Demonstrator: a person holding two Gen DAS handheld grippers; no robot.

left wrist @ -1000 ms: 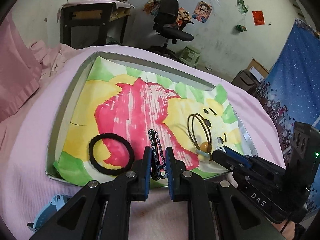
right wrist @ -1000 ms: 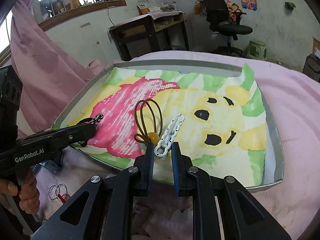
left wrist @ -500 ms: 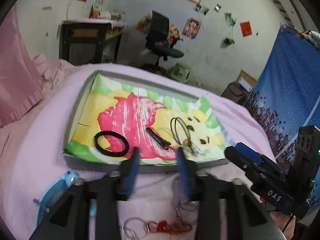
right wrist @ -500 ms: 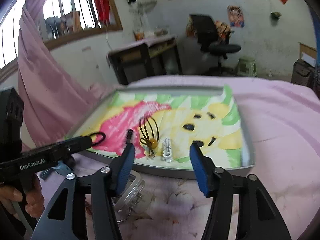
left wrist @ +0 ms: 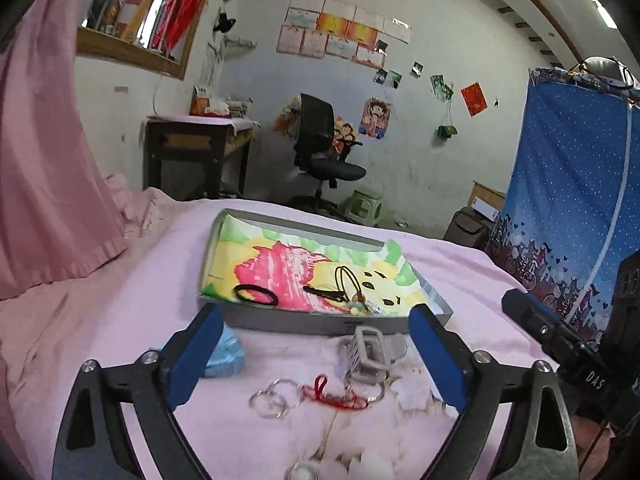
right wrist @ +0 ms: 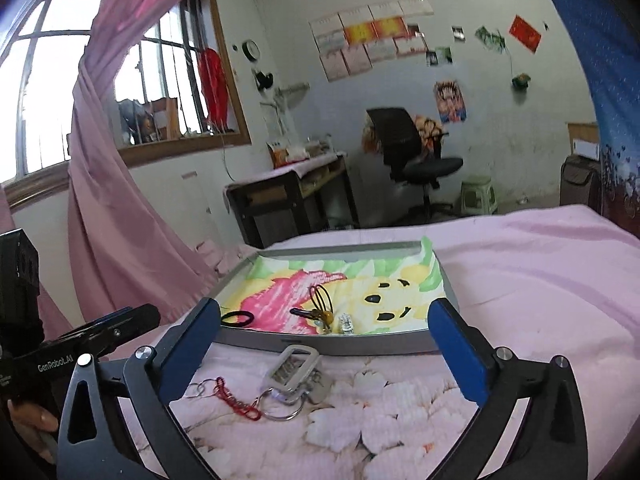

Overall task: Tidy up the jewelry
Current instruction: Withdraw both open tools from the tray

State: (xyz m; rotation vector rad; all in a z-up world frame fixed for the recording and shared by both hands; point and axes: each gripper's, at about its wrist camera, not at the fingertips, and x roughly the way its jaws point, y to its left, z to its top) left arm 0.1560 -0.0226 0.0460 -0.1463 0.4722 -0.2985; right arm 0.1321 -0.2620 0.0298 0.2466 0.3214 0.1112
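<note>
The near wall of the grey tray (left wrist: 320, 322) hides the lower ends of the pieces lying closest to it: the white clip (right wrist: 346, 325) shows only its top, and the amber bead (right wrist: 327, 316) on the brown cord is partly cut by the rim. In the left wrist view that clip is a small blur at the rim. A round clear trinket (left wrist: 302, 472) is cut off by the bottom edge (too blurred to name). The blue case (left wrist: 226, 354) sits half behind the left gripper's finger (left wrist: 192, 356)
</note>
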